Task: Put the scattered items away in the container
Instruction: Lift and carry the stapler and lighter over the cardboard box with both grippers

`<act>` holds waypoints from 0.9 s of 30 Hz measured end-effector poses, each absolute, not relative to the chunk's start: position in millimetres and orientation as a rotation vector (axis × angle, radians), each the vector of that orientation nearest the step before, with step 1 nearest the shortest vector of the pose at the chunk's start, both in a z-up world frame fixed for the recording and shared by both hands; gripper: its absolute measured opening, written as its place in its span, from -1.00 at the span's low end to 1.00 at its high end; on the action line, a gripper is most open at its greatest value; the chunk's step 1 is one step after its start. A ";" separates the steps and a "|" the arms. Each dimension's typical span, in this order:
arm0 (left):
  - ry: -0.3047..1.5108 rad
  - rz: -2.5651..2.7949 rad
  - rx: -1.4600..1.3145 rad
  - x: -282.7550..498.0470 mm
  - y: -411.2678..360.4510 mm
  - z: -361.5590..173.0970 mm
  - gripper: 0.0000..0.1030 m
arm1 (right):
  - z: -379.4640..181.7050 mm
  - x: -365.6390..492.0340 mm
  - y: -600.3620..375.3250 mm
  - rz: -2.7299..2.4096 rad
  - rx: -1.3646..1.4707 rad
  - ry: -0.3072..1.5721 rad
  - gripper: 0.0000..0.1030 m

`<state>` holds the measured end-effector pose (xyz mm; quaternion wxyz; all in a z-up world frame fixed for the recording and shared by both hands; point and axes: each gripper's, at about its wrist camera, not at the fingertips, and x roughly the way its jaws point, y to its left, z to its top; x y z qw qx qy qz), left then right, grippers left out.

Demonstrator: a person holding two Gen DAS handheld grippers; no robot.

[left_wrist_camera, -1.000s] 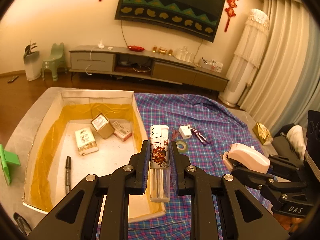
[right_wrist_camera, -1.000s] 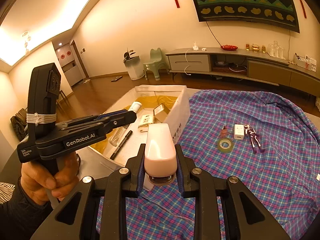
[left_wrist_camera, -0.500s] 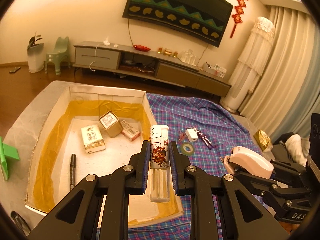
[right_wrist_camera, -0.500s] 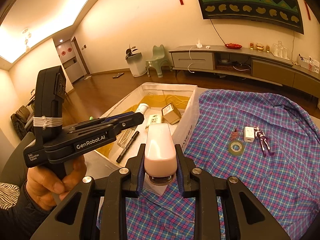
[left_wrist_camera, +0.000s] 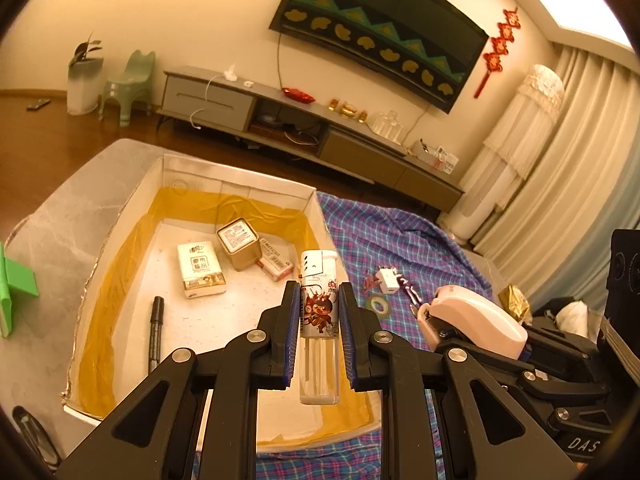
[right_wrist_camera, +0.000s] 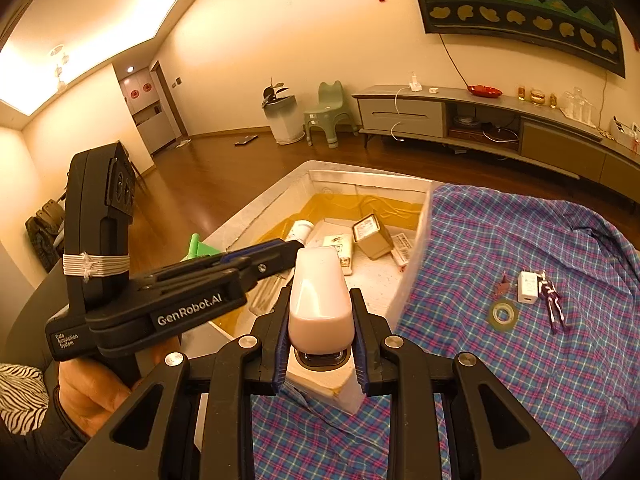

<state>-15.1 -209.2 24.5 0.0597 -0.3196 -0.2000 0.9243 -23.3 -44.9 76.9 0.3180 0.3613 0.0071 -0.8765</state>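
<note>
Both grippers carry a load towards the box, neither let go yet.

In the left wrist view, the left gripper (left_wrist_camera: 319,320) clamps an upright clear plastic lighter with a cartoon sticker (left_wrist_camera: 319,316) at lower centre; its pads press the printed band, probably so the slim body cannot slip, and it hangs over the near right part of the white foam box lined with yellow tape (left_wrist_camera: 236,176). At lower right the right gripper (left_wrist_camera: 436,326) grasps a pale pink stapler (left_wrist_camera: 476,320) by its sides, apparently over the plaid cloth (left_wrist_camera: 400,236) just beside the box wall. Further up, the box floor holds a black marker (left_wrist_camera: 155,332), a white tissue pack (left_wrist_camera: 200,269), a small gold tin (left_wrist_camera: 239,243) and a flat red-and-white packet (left_wrist_camera: 275,264). Beyond, on the cloth at centre right, a tape roll (left_wrist_camera: 378,305) and a white plug (left_wrist_camera: 387,281) wait.
</note>
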 end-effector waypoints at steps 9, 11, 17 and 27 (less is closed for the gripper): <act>-0.726 2.757 -0.995 -15.2 -225.7 16.2 -0.62 | 83.4 -28.2 -59.8 -2.306 0.972 0.046 -0.47; -0.747 2.750 -0.999 -14.9 -228.0 15.2 -0.62 | 82.3 -30.4 -62.0 -2.303 0.984 0.048 -0.47; -0.812 2.721 -1.009 -16.8 -234.1 12.0 -0.62 | 77.5 -40.0 -68.9 -2.291 1.026 0.056 -0.47; -0.934 2.698 -1.004 -17.3 -254.3 9.1 -0.62 | 66.6 -60.6 -90.5 -2.268 1.088 0.125 -0.46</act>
